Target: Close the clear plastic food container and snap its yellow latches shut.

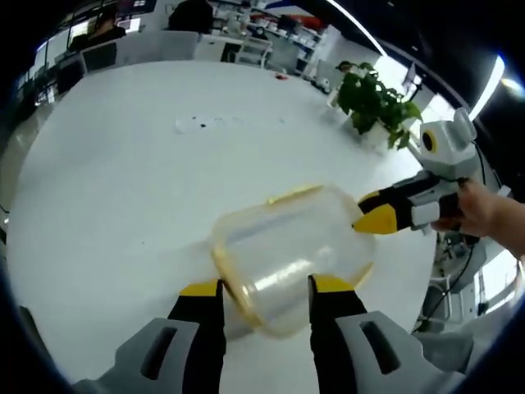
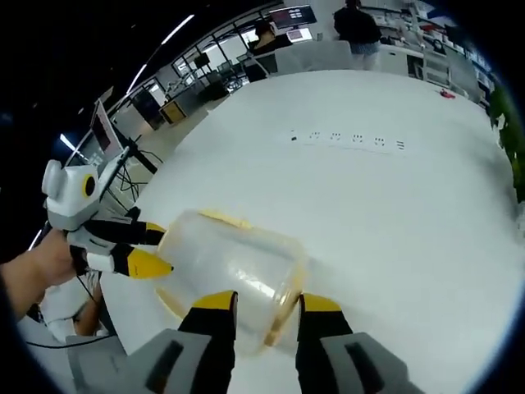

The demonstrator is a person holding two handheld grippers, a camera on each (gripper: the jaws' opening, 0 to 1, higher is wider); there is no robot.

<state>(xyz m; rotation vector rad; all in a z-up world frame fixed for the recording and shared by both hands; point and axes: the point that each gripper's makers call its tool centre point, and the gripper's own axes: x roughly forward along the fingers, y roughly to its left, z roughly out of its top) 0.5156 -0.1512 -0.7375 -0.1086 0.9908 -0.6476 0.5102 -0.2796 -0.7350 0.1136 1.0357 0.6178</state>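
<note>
clear, glossy plastic food container (image 1: pixel 287 254) with matt yellow trim (image 1: pixel 294 194) at its 12 o'clock edge lies on a smooth white table (image 1: pixel 123 180); grey-and-yellow plastic left gripper (image 1: pixel 264 289) and right gripper (image 2: pixel 267 305) look matt.

Two close gripper cameras, facing each other across the container

Each view looks down along its own jaws from opposite ends of the clear container (image 1: pixel 287 254) (image 2: pixel 230 267); both share it and the white table (image 1: pixel 123 180) (image 2: pixel 394 189).

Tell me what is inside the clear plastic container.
Through the clear wall of the container nothing shows inside in either view, just the white table behind it. The parts behind the left gripper and right gripper jaws are hidden.
</note>
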